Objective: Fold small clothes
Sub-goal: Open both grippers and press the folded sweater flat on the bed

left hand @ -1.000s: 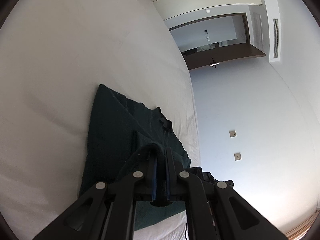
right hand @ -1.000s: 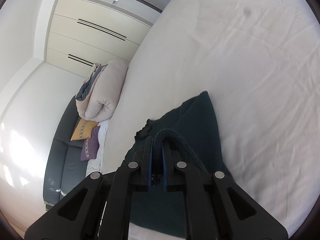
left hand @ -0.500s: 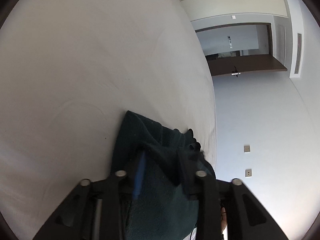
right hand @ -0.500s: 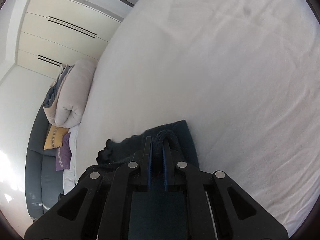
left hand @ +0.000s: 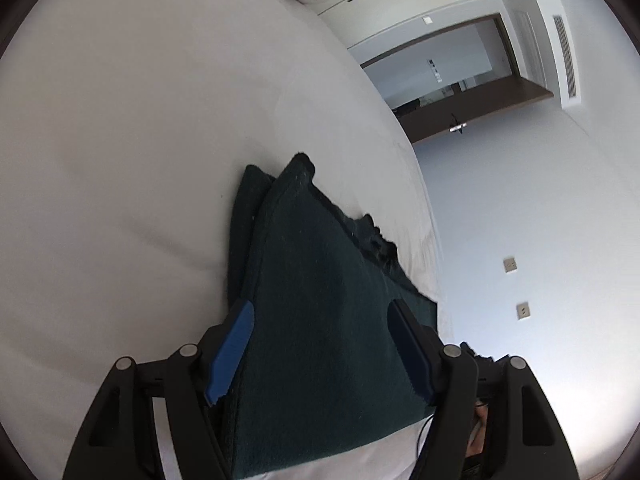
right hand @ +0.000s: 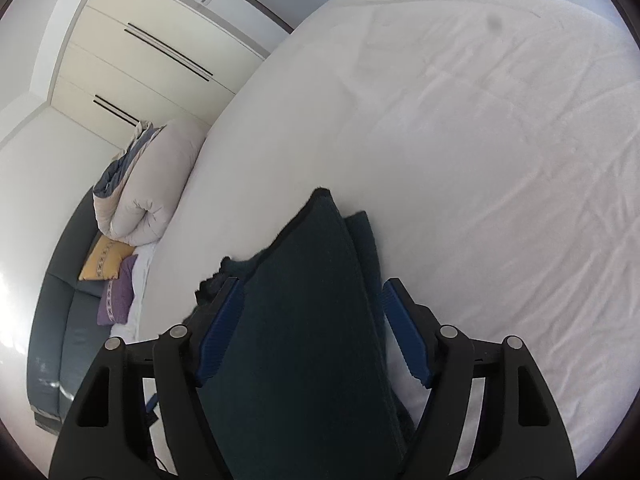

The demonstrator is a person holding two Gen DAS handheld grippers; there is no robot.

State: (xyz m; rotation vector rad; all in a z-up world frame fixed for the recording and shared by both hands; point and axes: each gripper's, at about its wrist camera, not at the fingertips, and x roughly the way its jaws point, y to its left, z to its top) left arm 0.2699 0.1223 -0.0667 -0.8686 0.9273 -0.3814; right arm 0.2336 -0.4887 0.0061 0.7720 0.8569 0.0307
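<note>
A dark green garment (left hand: 320,300) lies folded in layers on the white bed sheet (left hand: 120,140). My left gripper (left hand: 320,344) is open, its blue-padded fingers spread on either side of the cloth, just above it. In the right wrist view the same garment (right hand: 312,320) lies under my right gripper (right hand: 312,332), which is also open with the fingers straddling the fold. Neither gripper holds the cloth. A ragged edge of the garment shows at its side (right hand: 216,276).
The bed edge (left hand: 424,208) runs close beside the garment, with a wall and doorway (left hand: 440,80) beyond. A rolled duvet (right hand: 148,184), cushions (right hand: 108,260) and a dark sofa (right hand: 64,320) stand off the bed's other side. Wardrobe doors (right hand: 160,52) are behind.
Both grippers were shut on the garment's edge, carried it forward over itself, then opened and let go. The left opened first, the right after. The cloth now lies folded.
</note>
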